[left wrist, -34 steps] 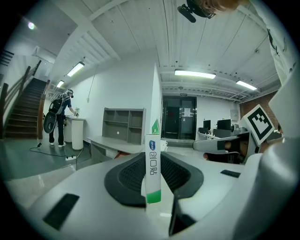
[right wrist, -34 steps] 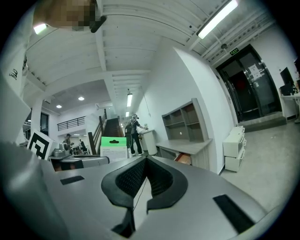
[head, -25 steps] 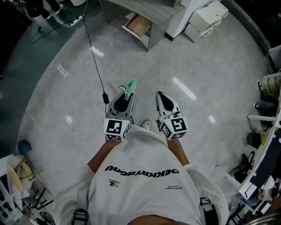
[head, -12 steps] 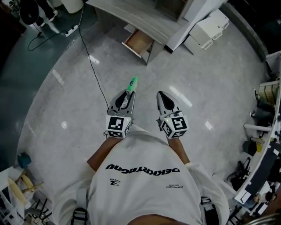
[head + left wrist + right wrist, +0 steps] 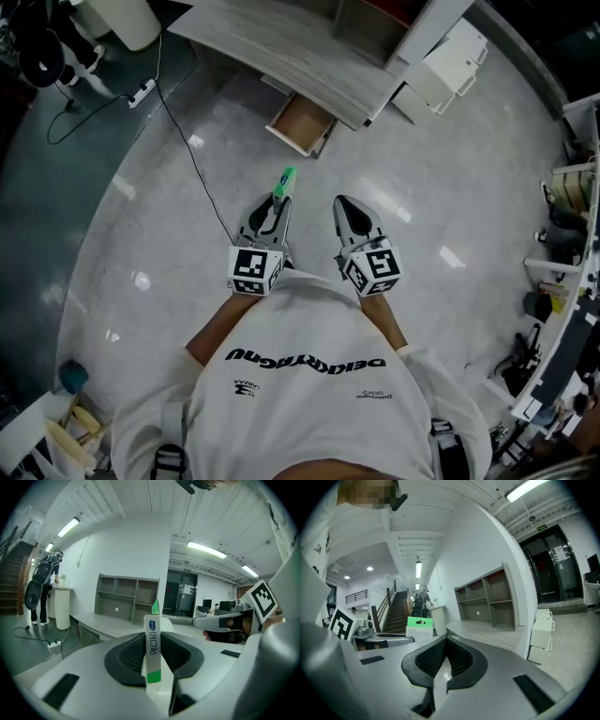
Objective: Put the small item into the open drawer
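My left gripper (image 5: pixel 277 201) is shut on a small white and green box (image 5: pixel 284 179), which sticks out forward past its fingertips. In the left gripper view the box (image 5: pixel 153 644) stands upright, pressed between the two dark pads. Beside it my right gripper (image 5: pixel 344 202) is shut with nothing in it; its tips (image 5: pixel 445 639) meet. The open drawer (image 5: pixel 302 122), wood-coloured inside, juts out from under a grey desk (image 5: pixel 281 47) ahead of both grippers, across a stretch of floor. Both grippers are held at waist height above the grey floor.
A black cable (image 5: pixel 187 150) runs across the floor from a power strip (image 5: pixel 141 91) towards my left side. White cabinets (image 5: pixel 450 56) stand right of the desk. An open shelf unit (image 5: pixel 126 595) sits on the desk. A person with a backpack (image 5: pixel 44 588) stands far left.
The desk and open drawer have come nearer in the head view as I walk towards them. Both grippers keep the same pose, the left one still holding the box.
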### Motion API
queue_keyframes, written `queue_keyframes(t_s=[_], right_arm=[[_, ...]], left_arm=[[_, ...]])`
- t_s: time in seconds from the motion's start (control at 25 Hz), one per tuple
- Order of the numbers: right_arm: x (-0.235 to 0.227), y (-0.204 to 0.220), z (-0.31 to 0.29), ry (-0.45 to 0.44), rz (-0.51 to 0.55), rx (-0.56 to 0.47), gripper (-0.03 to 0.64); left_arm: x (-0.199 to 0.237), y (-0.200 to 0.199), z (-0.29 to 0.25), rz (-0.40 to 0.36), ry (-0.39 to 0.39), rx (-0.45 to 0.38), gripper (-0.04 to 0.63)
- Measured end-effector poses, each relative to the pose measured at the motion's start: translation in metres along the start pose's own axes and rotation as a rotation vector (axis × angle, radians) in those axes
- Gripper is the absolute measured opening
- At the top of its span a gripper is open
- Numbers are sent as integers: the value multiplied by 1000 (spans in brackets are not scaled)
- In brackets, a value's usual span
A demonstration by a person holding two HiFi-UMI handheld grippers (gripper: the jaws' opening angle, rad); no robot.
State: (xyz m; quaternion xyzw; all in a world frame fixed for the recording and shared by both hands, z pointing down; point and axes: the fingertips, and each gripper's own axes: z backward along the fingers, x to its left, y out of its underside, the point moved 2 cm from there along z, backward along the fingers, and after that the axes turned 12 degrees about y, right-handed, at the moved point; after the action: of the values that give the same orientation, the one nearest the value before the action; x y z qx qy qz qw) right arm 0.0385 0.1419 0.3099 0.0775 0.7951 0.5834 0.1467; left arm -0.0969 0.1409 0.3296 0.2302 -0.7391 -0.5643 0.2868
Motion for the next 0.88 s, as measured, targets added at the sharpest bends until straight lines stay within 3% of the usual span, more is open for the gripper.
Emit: queue_keyframes(t_s=[0.28,0.88], right_arm=[[7,-8,-56,21,-13,21,29],[-52,29,-135,43,-53,105,29]], left_arm=[[55,-1,-27,5,29,30,101],[92,42,-113,-4,28,149,101]])
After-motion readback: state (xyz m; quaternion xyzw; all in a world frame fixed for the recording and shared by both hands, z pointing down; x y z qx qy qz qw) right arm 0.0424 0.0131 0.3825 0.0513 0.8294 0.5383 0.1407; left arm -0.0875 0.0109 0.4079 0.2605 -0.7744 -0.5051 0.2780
